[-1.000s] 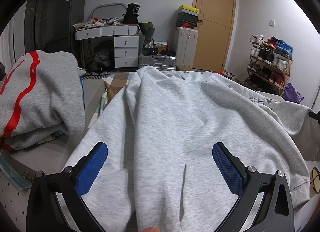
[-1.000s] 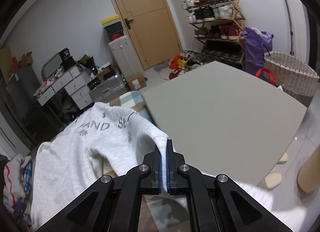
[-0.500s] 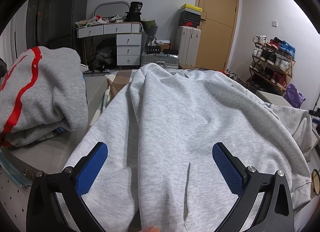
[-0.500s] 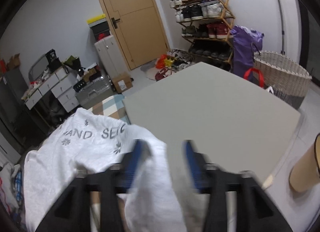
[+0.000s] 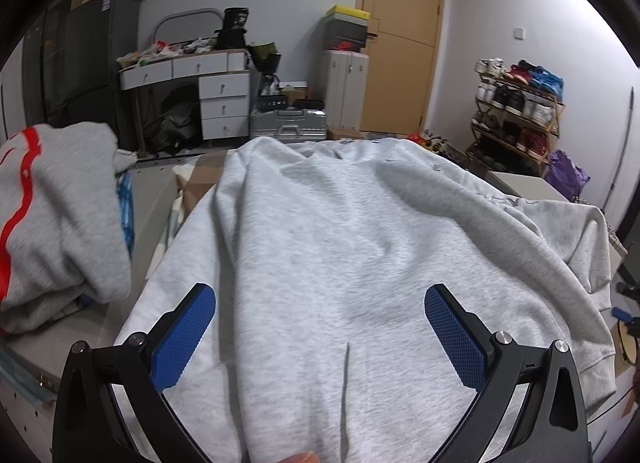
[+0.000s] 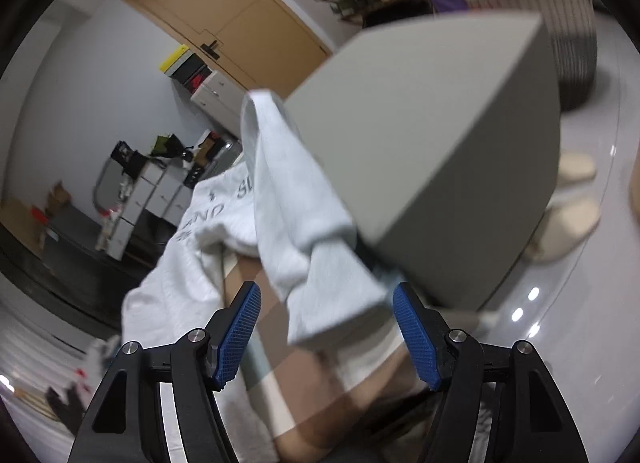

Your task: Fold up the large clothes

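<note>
You had the light grey sweatshirt [image 5: 352,263] spread across the tabletop [image 6: 440,143], body flat and facing you, so that its sleeves could be brought in for folding. One sleeve [image 6: 320,247] hung off the tabletop's near edge, its cuff dangling in the air above the floor, which reads as a sleeve just let go rather than laid in place. A second grey garment with a red stripe [image 5: 48,223] sat heaped at the left, apart from the work, probably waiting its turn.

Your left gripper [image 5: 320,337] hovered low over the sweatshirt's hem, its fingers [image 5: 184,337] spread wide and released; cloth lay beneath and between them, yet whether the pads touched the fabric could not be told, and nothing was pinched.

Your right gripper [image 6: 326,337] pointed down past the tabletop's edge, tilted over, in a blurred view. Its fingers [image 6: 416,337] were opening, already well apart, and the sleeve's cuff hung between them without either pad pressing on it. So neither hand was grasping anything, and the sleeve would need picking up again before it could be folded across the body.
</note>
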`<state>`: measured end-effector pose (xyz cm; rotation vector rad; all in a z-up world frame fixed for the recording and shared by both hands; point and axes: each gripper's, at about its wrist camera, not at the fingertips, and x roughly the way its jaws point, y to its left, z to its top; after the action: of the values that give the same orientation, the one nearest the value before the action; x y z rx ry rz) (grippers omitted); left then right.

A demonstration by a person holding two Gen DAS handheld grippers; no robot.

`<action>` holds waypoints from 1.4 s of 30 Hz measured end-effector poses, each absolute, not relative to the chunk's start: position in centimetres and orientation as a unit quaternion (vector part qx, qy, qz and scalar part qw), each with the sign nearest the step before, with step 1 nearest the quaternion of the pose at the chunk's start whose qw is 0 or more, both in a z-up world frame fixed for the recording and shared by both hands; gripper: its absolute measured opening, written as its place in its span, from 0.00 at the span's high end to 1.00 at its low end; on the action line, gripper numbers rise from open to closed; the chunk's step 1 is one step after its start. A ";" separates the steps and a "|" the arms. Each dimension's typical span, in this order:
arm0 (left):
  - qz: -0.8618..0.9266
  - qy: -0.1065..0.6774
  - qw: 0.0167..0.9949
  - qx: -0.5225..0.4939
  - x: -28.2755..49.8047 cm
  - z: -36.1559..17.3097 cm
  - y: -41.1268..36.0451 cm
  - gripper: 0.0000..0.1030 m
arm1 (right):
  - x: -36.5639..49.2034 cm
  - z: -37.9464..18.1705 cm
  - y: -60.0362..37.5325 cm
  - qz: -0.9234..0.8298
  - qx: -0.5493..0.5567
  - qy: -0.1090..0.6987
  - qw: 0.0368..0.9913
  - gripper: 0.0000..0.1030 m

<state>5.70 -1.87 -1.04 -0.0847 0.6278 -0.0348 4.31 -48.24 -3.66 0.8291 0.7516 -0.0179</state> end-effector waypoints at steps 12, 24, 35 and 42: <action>0.001 0.301 0.952 -0.054 5.0 -0.8 -1.4 0.01 | 6.8 7.9 -45.4 -0.035 0.193 0.277 0.941 0.99; 0.029 0.297 0.952 -0.064 4.5 -1.0 -0.4 0.01 | 15.1 14.7 -56.9 -0.162 0.145 0.232 0.948 0.99; 0.047 0.307 0.948 -0.061 4.6 -1.4 0.8 0.01 | 14.4 7.8 -52.7 -0.151 0.147 0.314 0.926 0.50; 0.050 0.332 0.938 -0.090 5.7 -2.5 1.4 0.01 | 13.7 2.7 -40.5 0.116 0.183 0.389 0.896 0.50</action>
<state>5.68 1.37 -2.47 -0.1841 0.6784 0.1020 13.70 -40.48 2.72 0.3788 0.8059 0.2401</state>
